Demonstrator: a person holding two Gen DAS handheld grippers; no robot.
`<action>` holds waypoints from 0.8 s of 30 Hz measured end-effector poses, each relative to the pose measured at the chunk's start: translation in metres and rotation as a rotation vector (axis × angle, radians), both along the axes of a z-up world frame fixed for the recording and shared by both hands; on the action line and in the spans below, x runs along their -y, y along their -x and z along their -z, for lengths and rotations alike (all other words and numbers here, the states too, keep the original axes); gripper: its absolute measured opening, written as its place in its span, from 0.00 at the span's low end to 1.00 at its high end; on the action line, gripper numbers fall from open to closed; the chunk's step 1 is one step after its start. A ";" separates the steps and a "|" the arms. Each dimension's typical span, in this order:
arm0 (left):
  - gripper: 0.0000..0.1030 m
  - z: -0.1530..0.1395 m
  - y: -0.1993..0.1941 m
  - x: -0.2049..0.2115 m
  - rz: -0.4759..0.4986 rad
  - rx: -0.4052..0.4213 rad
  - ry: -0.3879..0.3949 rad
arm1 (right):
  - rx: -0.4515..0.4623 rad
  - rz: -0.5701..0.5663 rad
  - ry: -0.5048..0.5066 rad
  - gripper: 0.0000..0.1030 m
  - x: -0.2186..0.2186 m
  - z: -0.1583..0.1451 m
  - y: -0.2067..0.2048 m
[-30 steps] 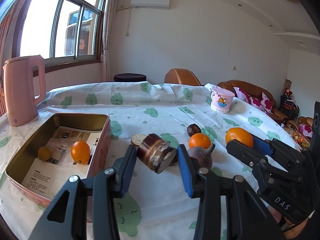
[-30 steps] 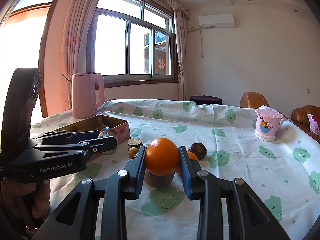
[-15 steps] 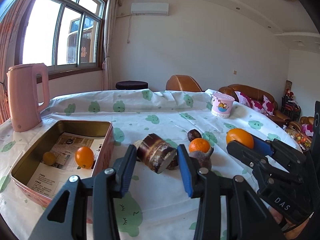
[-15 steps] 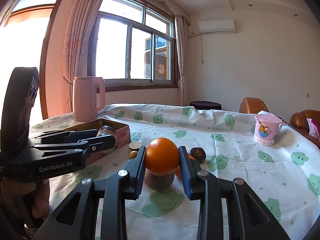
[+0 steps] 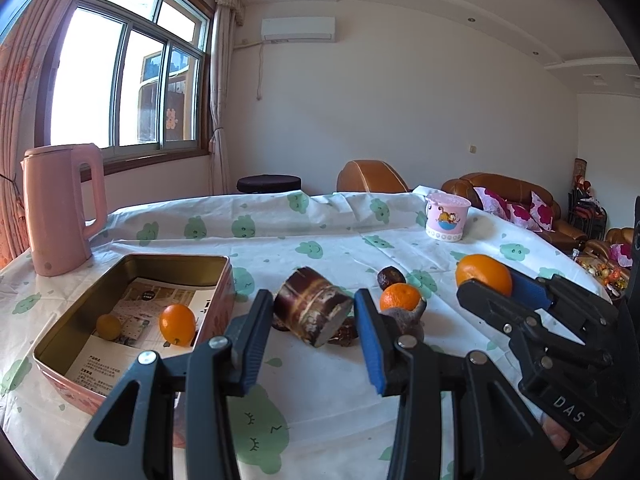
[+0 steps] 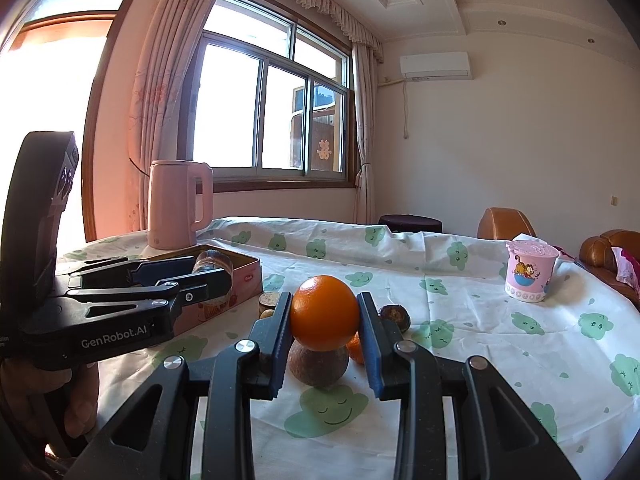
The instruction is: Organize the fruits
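My left gripper (image 5: 314, 316) is shut on a dark purple sugarcane piece (image 5: 310, 308), held above the table just right of the pink tin box (image 5: 216, 280). The box holds a small orange (image 5: 177, 324) and a yellow fruit (image 5: 108, 327). My right gripper (image 6: 325, 326) is shut on a large orange (image 6: 324, 313), held above the fruit pile; it also shows in the left wrist view (image 5: 484, 274). On the cloth lie a small orange (image 5: 399, 297), a brown fruit (image 6: 318, 366) and a dark round fruit (image 5: 391, 277).
A pink kettle (image 5: 60, 208) stands at the far left behind the box. A pink cartoon cup (image 5: 446, 217) stands at the far right of the table. Another sugarcane slice (image 6: 269, 301) lies by the box. Sofas and a chair stand beyond the table.
Both grippers have drawn back and risen a little with their loads; the box and fruits look slightly farther away. Grips are unchanged.
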State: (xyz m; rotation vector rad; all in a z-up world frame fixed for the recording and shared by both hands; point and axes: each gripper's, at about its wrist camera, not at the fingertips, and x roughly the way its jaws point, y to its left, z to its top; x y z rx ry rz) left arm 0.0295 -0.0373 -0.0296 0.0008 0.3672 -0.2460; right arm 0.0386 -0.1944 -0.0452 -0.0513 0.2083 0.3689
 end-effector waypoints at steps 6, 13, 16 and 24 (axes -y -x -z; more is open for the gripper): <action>0.42 -0.001 0.001 0.001 0.002 0.002 -0.007 | 0.017 -0.013 0.005 0.33 -0.001 -0.001 0.002; 0.42 -0.003 0.002 -0.006 0.008 -0.011 0.001 | -0.005 -0.011 0.022 0.33 -0.005 -0.003 -0.001; 0.42 -0.004 0.003 -0.011 0.005 -0.014 0.004 | -0.016 -0.026 0.034 0.33 -0.011 -0.005 -0.003; 0.42 -0.009 -0.001 -0.036 -0.052 -0.031 0.029 | -0.033 -0.093 0.038 0.33 -0.032 -0.019 -0.010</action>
